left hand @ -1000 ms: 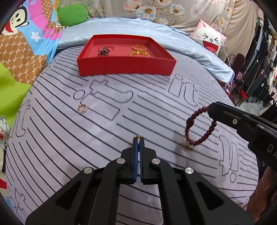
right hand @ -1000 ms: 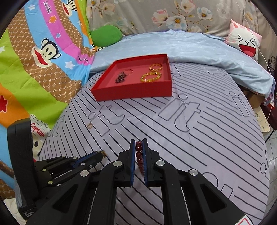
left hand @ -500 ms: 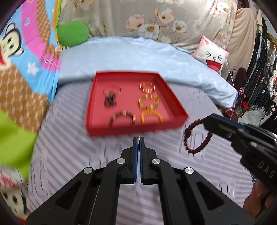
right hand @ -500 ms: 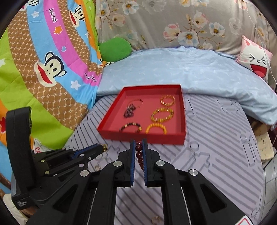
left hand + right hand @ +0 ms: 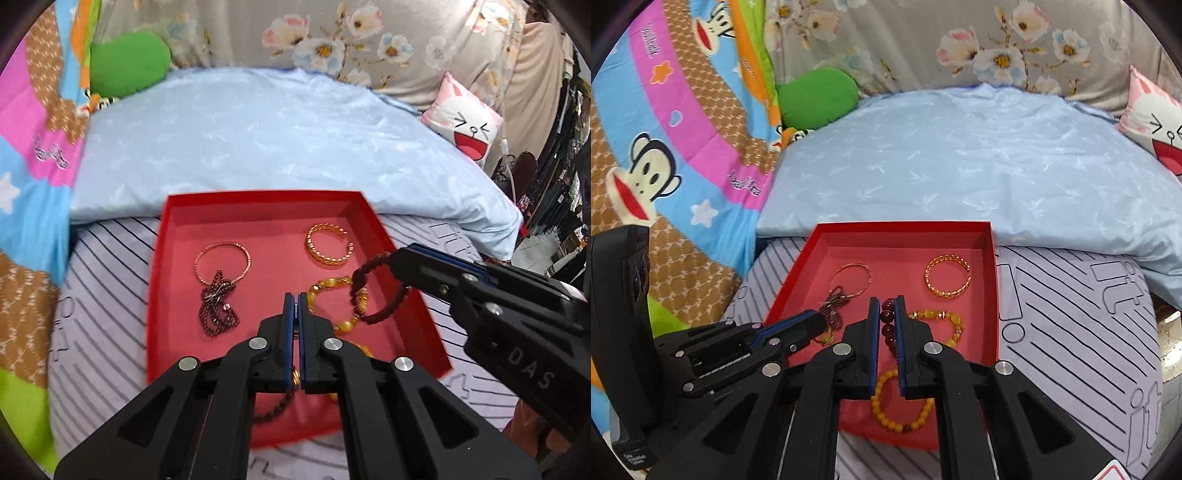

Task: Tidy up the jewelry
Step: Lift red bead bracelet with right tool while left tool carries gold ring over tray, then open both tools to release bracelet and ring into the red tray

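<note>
A big bed (image 5: 1071, 350) fills the view, with a gray striped sheet, and a pale blue blanket (image 5: 960, 166) lies across its far part. A green pillow (image 5: 816, 98) and a pink pillow with a laughing face (image 5: 465, 122) sit at the back.

On the striped sheet sits a red tray (image 5: 991, 295), its far edge just by the blue blanket. Both claws hang over the tray.

The right claw (image 5: 886, 317) is pinching a dark red bead bracelet (image 5: 376, 288). In the left view the bracelet hangs as a loop from the claw tip, above the right side of the tray.

The left claw (image 5: 294, 306) is pressed together. Something small and gold (image 5: 825, 336) shows at its tip in the right view, but it is too small to tell what it is.

In the tray lie a thin gold bangle (image 5: 222, 263) at the back left, with a dark bead chain (image 5: 218, 310) in a heap touching it. At the back right is a gold chain-look bangle (image 5: 328, 246). Nearer are two yellow bead bracelets, one (image 5: 942, 325) in the middle right and one (image 5: 899, 406) at the front. A dark bracelet (image 5: 273, 406) lies at the front, partly hidden under the left claw.
</note>
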